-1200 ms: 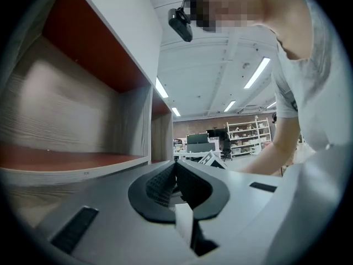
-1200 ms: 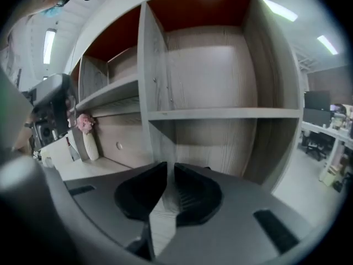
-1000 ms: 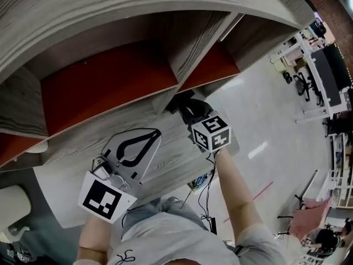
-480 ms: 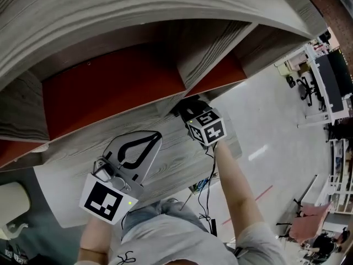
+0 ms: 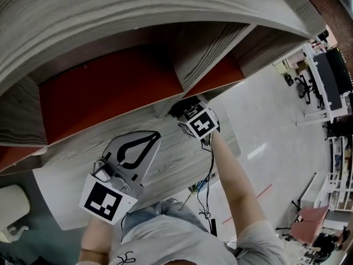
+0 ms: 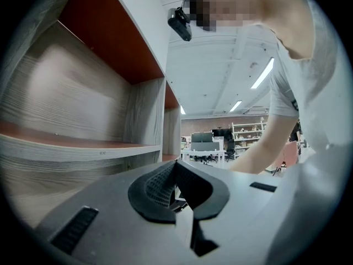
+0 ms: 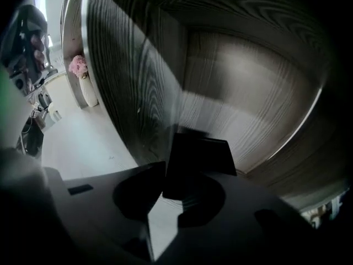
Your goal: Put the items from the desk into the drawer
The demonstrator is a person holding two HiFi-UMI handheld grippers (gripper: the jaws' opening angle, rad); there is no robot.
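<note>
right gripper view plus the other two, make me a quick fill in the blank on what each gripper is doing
1. The right gripper is shut on a flat object whose colour is ____.
2. The jaws of the left gripper are ____, with nothing between them.
3. Above the desk, the shelf's back panel is ____, not grey.
Missing words: black; shut; red.
</note>
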